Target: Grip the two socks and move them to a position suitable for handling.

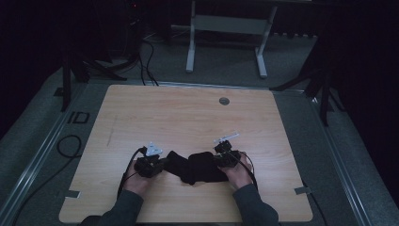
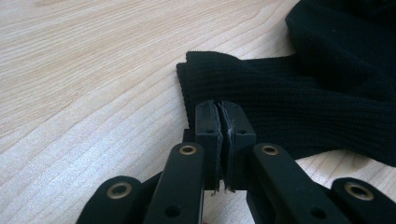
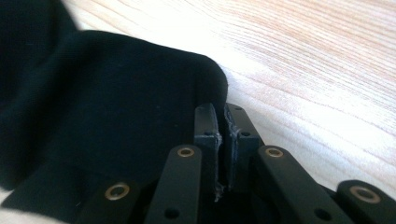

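A black knitted cloth (image 1: 195, 167) lies bunched on the wooden table (image 1: 188, 113) near its front edge, between my two grippers. My left gripper (image 1: 161, 165) sits at the cloth's left end. In the left gripper view its jaws (image 2: 219, 109) stand pressed together on the edge of a ribbed cuff (image 2: 280, 98). My right gripper (image 1: 220, 159) is at the cloth's right end. In the right gripper view its jaws (image 3: 221, 114) stand almost together at the rounded edge of the cloth (image 3: 116, 93), pinching a thin fold. A hand holds each gripper.
Bare wood stretches behind and to both sides of the cloth. A round cable hole (image 1: 224, 100) sits near the table's far edge. Beyond the table stands a white metal frame (image 1: 226, 28), and cables (image 1: 68, 146) lie on the floor at left.
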`<state>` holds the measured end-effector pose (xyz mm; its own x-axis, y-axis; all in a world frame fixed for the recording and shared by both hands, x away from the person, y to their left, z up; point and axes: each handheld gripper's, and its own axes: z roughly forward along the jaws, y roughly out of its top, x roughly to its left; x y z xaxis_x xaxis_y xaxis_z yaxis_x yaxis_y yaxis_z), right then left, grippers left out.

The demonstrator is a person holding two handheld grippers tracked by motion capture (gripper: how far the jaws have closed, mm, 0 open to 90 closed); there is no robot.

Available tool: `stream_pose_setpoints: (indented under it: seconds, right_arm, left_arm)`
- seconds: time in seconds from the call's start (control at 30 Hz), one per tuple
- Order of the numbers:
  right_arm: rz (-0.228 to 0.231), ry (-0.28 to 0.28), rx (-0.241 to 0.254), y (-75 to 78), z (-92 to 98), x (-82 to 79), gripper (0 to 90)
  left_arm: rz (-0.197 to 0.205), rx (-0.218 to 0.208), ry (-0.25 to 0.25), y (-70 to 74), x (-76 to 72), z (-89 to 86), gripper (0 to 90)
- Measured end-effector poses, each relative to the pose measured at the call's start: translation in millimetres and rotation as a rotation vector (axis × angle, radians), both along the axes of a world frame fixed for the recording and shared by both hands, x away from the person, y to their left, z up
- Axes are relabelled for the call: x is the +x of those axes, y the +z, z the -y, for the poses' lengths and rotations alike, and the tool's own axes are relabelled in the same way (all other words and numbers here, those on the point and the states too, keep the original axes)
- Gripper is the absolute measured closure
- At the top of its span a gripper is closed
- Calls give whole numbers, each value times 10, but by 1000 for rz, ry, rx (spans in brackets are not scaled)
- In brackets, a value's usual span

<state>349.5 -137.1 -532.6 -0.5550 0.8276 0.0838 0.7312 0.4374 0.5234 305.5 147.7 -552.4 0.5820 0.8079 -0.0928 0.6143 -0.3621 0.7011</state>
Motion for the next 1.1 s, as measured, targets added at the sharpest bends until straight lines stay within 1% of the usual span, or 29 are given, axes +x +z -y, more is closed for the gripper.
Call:
stream_pose_setpoints:
  seconds: [0.1, 0.13, 0.23, 0.27, 0.3, 0.33, 0.4, 0.47, 0.53, 0.57, 0.67, 0.9, 0.97, 1.1]
  right_arm:
    - [18, 2, 15, 54, 28, -54, 854]
    - [31, -2, 28, 114, 69, -112, 857]
    - [54, -10, 42, 181, 141, -191, 859]
    - [54, -10, 42, 181, 141, -191, 859]
    - [63, -11, 49, 223, 201, -255, 860]
    - [63, -11, 49, 223, 201, -255, 860]
    - [69, -15, 62, 260, 273, -324, 860]
    - [68, -19, 69, 269, 296, -345, 860]
    - [68, -29, 79, 286, 369, -393, 859]
    - [68, -29, 79, 286, 369, -393, 859]
    - [75, -49, 93, 311, 467, -447, 860]
    - [77, -71, 101, 357, 587, -511, 859]
    - [80, -83, 105, 383, 667, -527, 859]
    - [57, -95, 106, 344, 733, -509, 856]
  left_arm:
    - [0, 2, 1, 1, -3, 2, 870]
    - [0, 2, 1, 1, -4, 3, 869]
    - [0, 1, 2, 0, -6, 2, 869]
    - [0, 1, 2, 0, -6, 2, 869]
    - [-1, 2, 1, 0, -5, 1, 870]
    - [-1, 2, 1, 0, -5, 1, 870]
    - [-1, 1, -1, -1, -3, -1, 869]
    - [-1, -1, 0, -2, -2, -1, 870]
    - [-3, -2, -2, -3, 0, -4, 869]
    - [-3, -2, -2, -3, 0, -4, 870]
    - [-4, -3, -3, -3, -1, -5, 869]
    - [-5, -2, -5, -2, 1, -7, 869]
    - [-5, -2, -7, -2, 1, -7, 869]
    - [-7, -4, -9, -2, -6, -4, 868]
